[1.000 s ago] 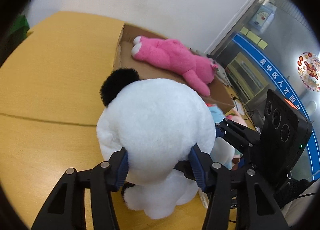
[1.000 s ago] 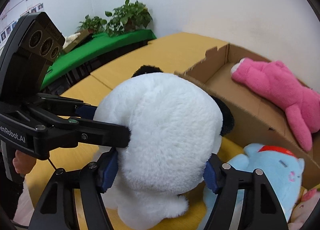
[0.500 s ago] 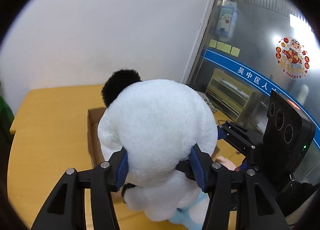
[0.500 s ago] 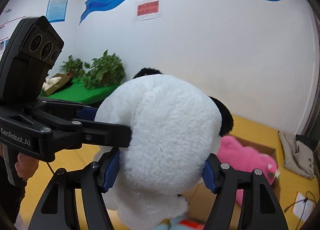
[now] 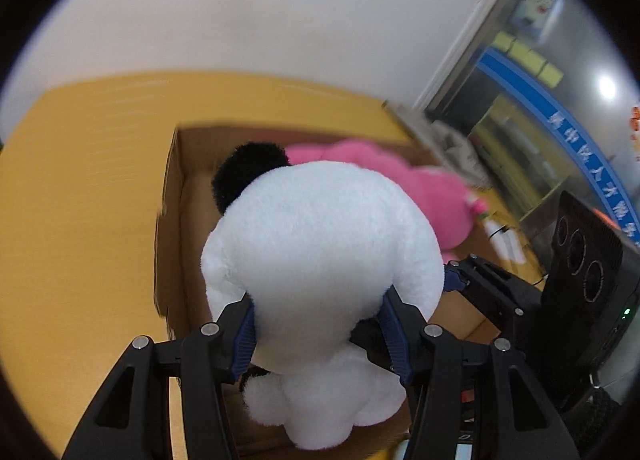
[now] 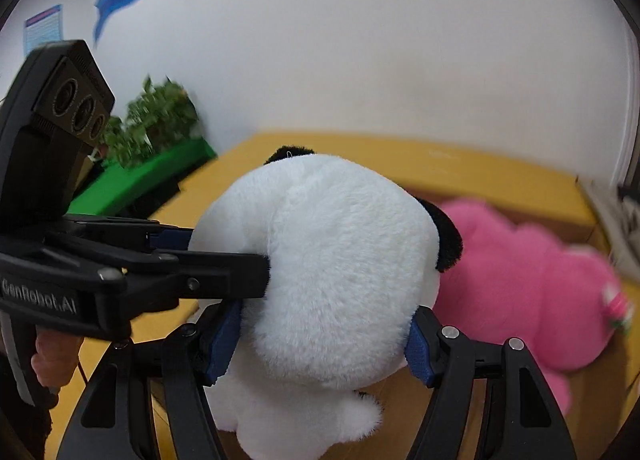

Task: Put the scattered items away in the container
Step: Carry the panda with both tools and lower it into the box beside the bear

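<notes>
Panda plush, white and round-headed with black ears (image 5: 320, 260), hangs over my open brown cardboard box (image 5: 172, 196) with the left claw (image 5: 320, 334) and right claw (image 6: 320, 336) both clamped on it, the fuzzy pink plush (image 6: 532, 280) already inside, so I judge release remains.

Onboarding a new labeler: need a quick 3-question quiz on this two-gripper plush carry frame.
1. True or false: only the left hand-held gripper squeezes the white panda plush.
2. Which toy already lies in the cardboard box? A) pink plush B) blue plush C) none
3. Fill in: the panda's ear is coloured ____.

Key: 1 false, the right hand-held gripper clamps it too. 2 A, the pink plush. 3 black.
</notes>
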A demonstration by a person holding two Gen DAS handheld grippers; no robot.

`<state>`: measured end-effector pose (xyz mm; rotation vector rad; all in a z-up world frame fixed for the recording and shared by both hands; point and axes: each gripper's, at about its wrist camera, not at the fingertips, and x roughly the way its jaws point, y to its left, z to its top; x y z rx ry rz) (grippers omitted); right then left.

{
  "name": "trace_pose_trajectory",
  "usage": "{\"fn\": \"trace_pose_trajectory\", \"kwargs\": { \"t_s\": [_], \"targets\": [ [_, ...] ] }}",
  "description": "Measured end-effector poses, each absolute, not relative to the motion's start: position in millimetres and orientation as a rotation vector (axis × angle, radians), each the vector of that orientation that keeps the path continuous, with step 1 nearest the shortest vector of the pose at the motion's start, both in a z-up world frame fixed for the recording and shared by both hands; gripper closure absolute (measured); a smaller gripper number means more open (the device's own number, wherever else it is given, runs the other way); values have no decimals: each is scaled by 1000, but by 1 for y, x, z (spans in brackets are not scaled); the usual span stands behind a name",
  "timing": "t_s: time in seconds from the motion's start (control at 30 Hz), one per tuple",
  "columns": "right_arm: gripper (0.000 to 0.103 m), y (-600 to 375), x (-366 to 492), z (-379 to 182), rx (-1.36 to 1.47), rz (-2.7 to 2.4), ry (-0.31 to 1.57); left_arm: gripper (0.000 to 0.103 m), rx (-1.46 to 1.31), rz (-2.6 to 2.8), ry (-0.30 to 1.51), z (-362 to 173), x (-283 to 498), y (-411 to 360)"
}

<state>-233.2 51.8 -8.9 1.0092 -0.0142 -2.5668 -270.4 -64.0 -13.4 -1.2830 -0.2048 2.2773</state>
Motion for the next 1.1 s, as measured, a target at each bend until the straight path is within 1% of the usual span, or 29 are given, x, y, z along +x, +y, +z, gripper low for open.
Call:
{"fn": "trace_pose_trajectory", "kwargs": {
  "t_s": [0.07,0.13,0.3,0.4,0.47,0.6,0.63,0.7,0.73,0.77,0.8,0.83,0.93,0.97,1.03,1.1],
  "targets": [
    [29,47,-247,-33,1141,-2498,-64,50,-1311,2276,-237,-28,-269,-70],
    [29,41,-252,-39,1178,-2472,-68,50,-1307,2285,-283,-31,-265,-77],
    [29,32,-261,-40,1246,-2432,-70,50,-1340,2323,-260,-25,-260,-72],
    [29,38,-264,-42,1272,-2399,-156,50,-1339,2373,-205,-17,-258,-73],
    [29,36,-265,-44,1291,-2386,-187,50,-1369,2375,-205,-21,-261,-77],
    [29,29,-262,-47,1324,-2412,-119,45,-1377,2383,-182,-30,-262,-77],
    [27,28,-260,-47,1329,-2418,-102,42,-1373,2383,-177,-31,-262,-78],
    [22,29,-258,-48,1336,-2434,-82,33,-1369,2385,-169,-32,-261,-81],
    [13,30,-257,-49,1341,-2444,-80,24,-1367,2398,-174,-32,-260,-84],
    [5,32,-255,-48,1349,-2447,-88,23,-1357,2409,-200,-31,-257,-87],
    [1,34,-253,-47,1356,-2457,-94,23,-1348,2419,-236,-28,-253,-90],
    [0,36,-247,-42,1346,-2484,-77,23,-1335,2444,-256,-22,-247,-92],
    [0,41,-220,-19,1252,-2571,66,25,-1202,2623,-171,16,-210,-93],
    [0,47,-206,-7,1203,-2604,103,25,-1164,2645,-168,28,-197,-93],
    [0,62,-178,17,1116,-2654,122,24,-1086,2678,-168,54,-167,-91],
    [0,80,-148,40,1035,-2721,120,23,-1020,2731,-132,76,-134,-80]
  ]
}}
